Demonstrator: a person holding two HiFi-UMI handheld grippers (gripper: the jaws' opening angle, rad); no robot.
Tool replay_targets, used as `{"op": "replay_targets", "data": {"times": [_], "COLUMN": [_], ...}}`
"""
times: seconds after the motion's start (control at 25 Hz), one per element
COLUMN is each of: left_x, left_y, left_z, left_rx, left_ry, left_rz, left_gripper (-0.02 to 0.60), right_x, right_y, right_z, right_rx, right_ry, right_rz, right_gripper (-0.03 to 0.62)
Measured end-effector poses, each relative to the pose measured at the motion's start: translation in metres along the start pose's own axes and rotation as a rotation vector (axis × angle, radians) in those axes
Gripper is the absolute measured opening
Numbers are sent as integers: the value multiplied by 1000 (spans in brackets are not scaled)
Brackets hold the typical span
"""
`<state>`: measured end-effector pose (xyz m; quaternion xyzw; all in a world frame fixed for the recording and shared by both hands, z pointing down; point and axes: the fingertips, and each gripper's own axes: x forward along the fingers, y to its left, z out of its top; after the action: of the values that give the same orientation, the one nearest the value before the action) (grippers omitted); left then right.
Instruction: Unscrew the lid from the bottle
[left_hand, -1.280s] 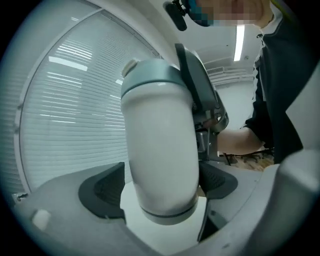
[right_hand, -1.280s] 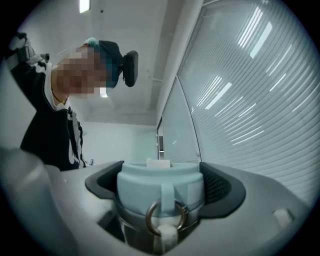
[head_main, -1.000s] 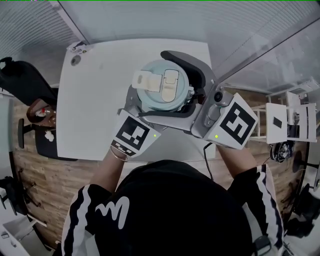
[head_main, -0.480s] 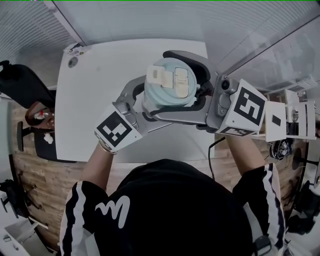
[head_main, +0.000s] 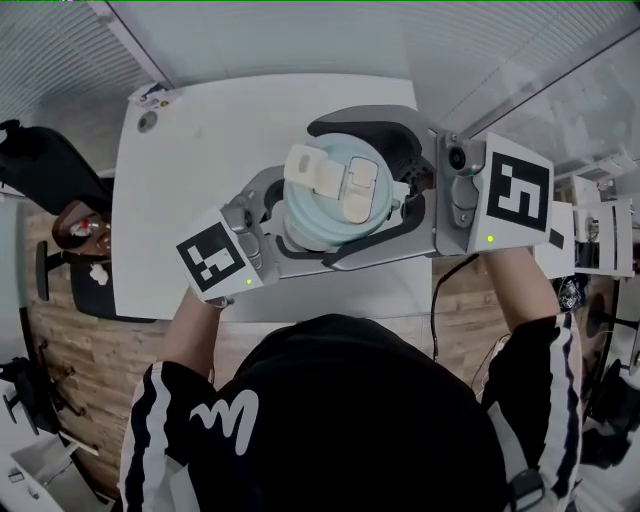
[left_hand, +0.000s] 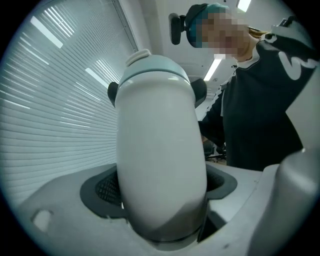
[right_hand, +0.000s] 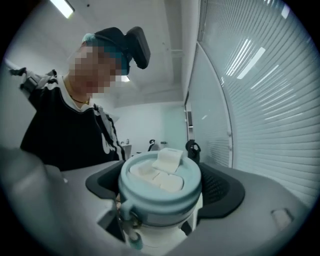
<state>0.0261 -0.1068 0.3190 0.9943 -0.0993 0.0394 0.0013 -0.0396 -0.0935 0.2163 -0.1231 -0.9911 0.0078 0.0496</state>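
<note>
- While the lid (head_main: 332, 192) is being clamped at its rim by the jaws of the right gripper (right_hand: 162, 200), the bottle (left_hand: 157, 130) is being squeezed round its body by the jaws of the left gripper (left_hand: 161, 200).
- Bottle is being held up between both grippers, over the near part of the table (head_main: 200, 170) and not resting on it.
- Body is being judged stiff, smooth and rounded, so likely slippery under a twist; a firm hold on the wall is being called for.
- Weight is not being guessed.
- Rim is being judged the best hold on the lid; the flip tab on top looks weaker.
</note>
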Motion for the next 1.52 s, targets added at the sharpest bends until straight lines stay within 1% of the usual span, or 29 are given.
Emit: {"op": "replay_targets", "data": {"times": [0.12,0.2,0.24,0.32,0.36,0.4,0.48,0.56,0.6,0.76,0.92,0.96,1.0,1.12,1.16,1.28,1.4,1.52], "left_x": [-4,-3,-2,-1,0,0,-2,-10,-14,-26,-41,-43,-45,-46,-45,-38,-34,-35], "left_y": [-15,-22,-25,-26,-26,-25,-22,-15,-12,6,34,39,43,52,53,52,50,46], "left_z": [3,9,12,16,16,17,19,22,23,26,25,23,22,20,21,22,22,22], "left_rx": [-2,-16,-25,-32,-30,-28,-47,-73,-70,-37,-4,6,17,53,68,102,67,42], "left_ry": [-1,-39,-63,-89,-93,-98,-133,-180,-189,-201,-177,-168,-157,-129,-121,-100,-115,-126], "left_rz": [-99,-139,-144,-132,-119,-101,-48,12,41,163,356,399,433,491,507,547,545,512], "left_gripper": [451,451,451,451,451,451,451,451,451,451,451,451,451,451,451,451,451,451], "right_x": [1,0,-1,-2,-1,-1,1,2,2,0,1,2,6,24,28,30,28,25], "right_y": [17,24,27,30,31,32,27,18,13,-7,-29,-30,-31,-33,-36,-39,-40,-41], "right_z": [4,9,12,18,21,23,29,34,37,45,39,37,35,26,25,26,25,24], "right_rx": [-54,-52,-41,-26,-27,-31,-52,-79,-85,-76,-52,-56,-68,-134,-153,-177,-155,-95], "right_ry": [3,-18,-38,-71,-82,-92,-119,-143,-157,-203,-166,-160,-151,-94,-76,-62,-76,-99], "right_rz": [147,230,266,324,336,329,257,149,91,-164,-452,-509,-550,-617,-639,-692,-702,-667], "right_gripper": [459,463,468,477,477,477,471,471,471,472,472,472,472,472,485,480,480,482]}}
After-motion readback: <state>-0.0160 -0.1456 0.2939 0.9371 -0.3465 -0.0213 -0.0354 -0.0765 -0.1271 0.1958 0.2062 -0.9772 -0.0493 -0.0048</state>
